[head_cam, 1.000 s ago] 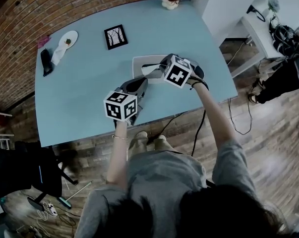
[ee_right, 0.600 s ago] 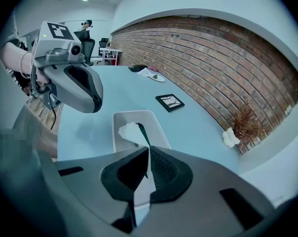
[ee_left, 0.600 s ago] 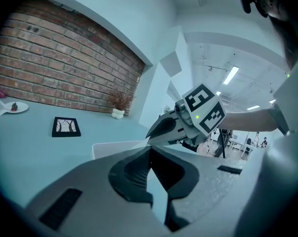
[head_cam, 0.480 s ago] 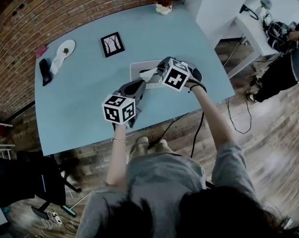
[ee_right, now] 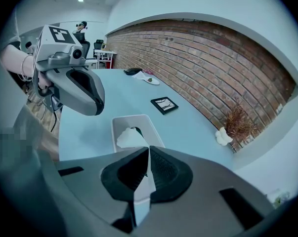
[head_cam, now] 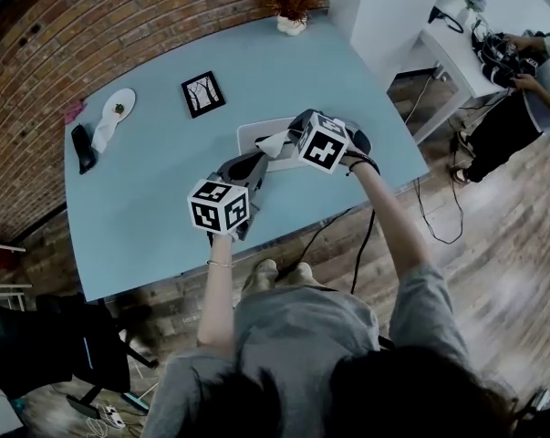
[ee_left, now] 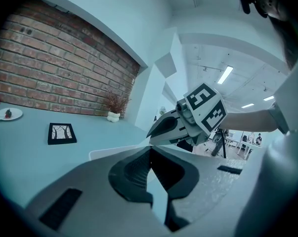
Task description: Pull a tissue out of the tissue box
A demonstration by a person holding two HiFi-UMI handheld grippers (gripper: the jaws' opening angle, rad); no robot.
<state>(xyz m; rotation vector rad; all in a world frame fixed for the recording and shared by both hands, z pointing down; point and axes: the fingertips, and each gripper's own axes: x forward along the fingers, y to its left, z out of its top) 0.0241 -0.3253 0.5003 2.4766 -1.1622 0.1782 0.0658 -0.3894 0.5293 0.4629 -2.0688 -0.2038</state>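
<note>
Tissue (ee_right: 130, 138): stands up in a crumpled white peak from the slot of the tissue box (ee_right: 120, 123), upper edge running straight into the right hand-held gripper (ee_right: 149, 151). Clamped there between closed jaws, showing as a thin white strip down the seam of the pads. Rests, box and all, on the blue tabletop (head_cam: 147, 181), nearer the person's edge than the picture frame (head_cam: 204, 93) beyond. Looks only partly drawn, lower part down in the slot (how much, impossible to tell).

Left hand-held gripper (ee_left: 149, 151): clenched on nothing, tips pressed together, poised at the box's near corner; contact with the box not discernible in either view.

Risks from here, by judgement only. Could lift the whole box off the tabletop on a straight upward pull, with nothing visibly pinning that light-looking box down. Could tear the sheet on a jerk, given a grip on just a narrow bit of its edge. Could slip out of the pads for the same reason. Could drag a second sheet up behind the first, if interleaved with it. Calls for a slow, steady draw, perhaps with the idle left tool pressed on the rim first.
</note>
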